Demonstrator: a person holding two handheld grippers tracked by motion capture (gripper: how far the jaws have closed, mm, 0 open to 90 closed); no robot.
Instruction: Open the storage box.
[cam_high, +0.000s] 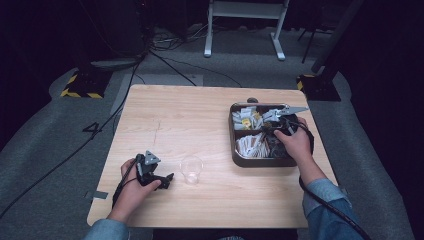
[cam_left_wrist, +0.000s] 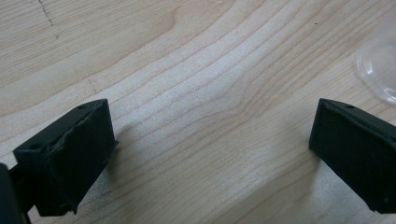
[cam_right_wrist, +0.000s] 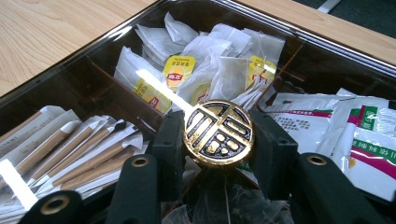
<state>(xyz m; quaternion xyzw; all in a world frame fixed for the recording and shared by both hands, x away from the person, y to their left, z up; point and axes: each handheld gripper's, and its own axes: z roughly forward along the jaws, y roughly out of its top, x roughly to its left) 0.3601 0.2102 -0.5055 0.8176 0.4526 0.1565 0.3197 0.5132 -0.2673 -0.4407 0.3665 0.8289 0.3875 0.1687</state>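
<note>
Right gripper view: right gripper clamping the box's rigid, smooth gold knob by its rim; likely slippery.

The table is pale wood with a smooth, matt grain. On it, the cup is clear glossy plastic. The tray is dark, shiny plastic with a see-through lid. On the lid, the round knob is polished gold-coloured metal with black inlay. Inside the tray, the tea bags look like thin matt paper, the sachets glossy, and the wrapped sticks sit in white paper sleeves. The left gripper has matt black, slightly rough pads.
</note>
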